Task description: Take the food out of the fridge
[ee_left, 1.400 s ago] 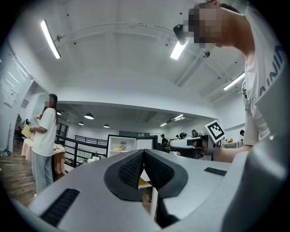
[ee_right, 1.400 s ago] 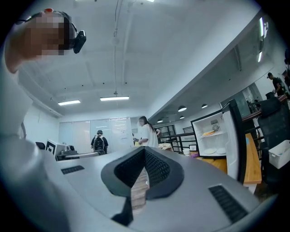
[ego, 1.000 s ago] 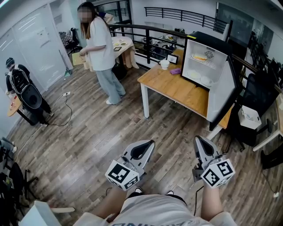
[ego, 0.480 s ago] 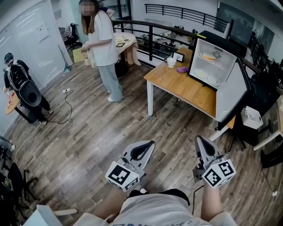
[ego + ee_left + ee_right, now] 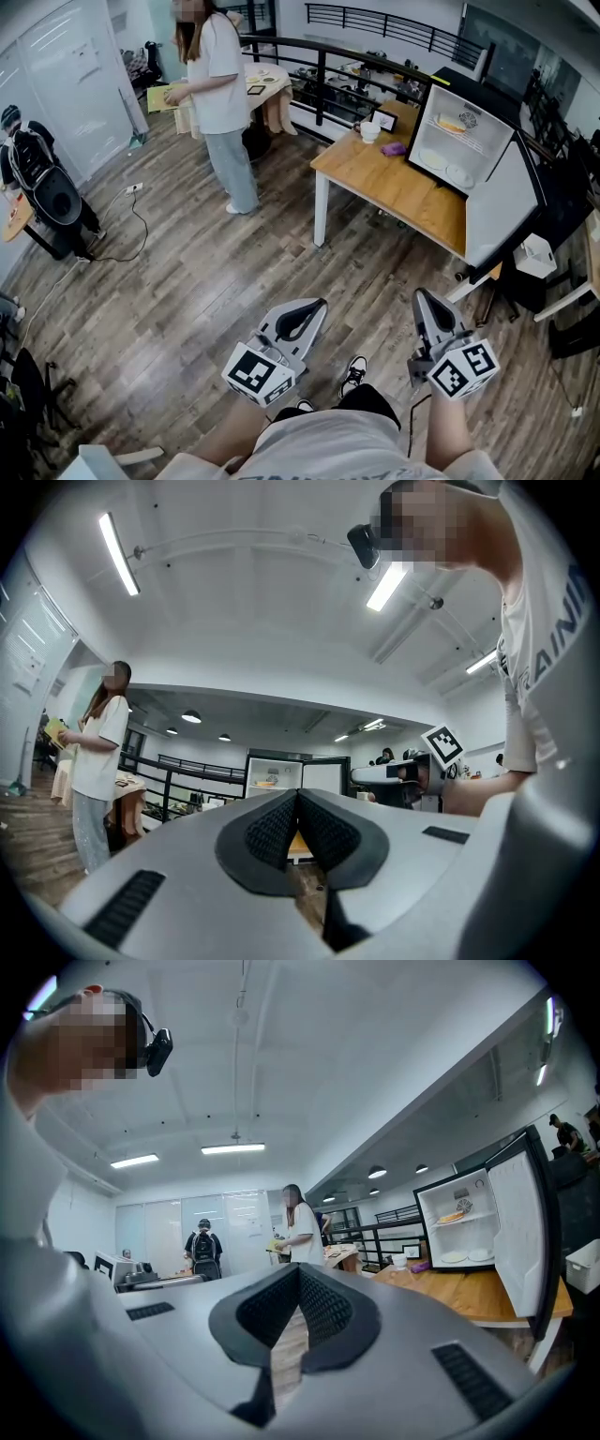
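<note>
At far left a person point(image 5: 214, 84) stands on the wood floor point(image 5: 178, 281). Near, the left gripper point(image 5: 317, 305) and right gripper point(image 5: 419, 294) both have jaws pressed together, empty. Far right, well apart from them, the open fridge point(image 5: 478, 141) sits on a table point(image 5: 384, 183), food point(image 5: 452, 123) on its shelves.

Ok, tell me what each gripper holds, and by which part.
Nothing: the left gripper and the right gripper are shut and empty; the food sits in the fridge.

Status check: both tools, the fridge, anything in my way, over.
Left tool shut, empty. Right tool shut, empty. Fridge on the table ahead, door open, food on its shelves, out of reach. Nothing in the way; person stands off left.
</note>
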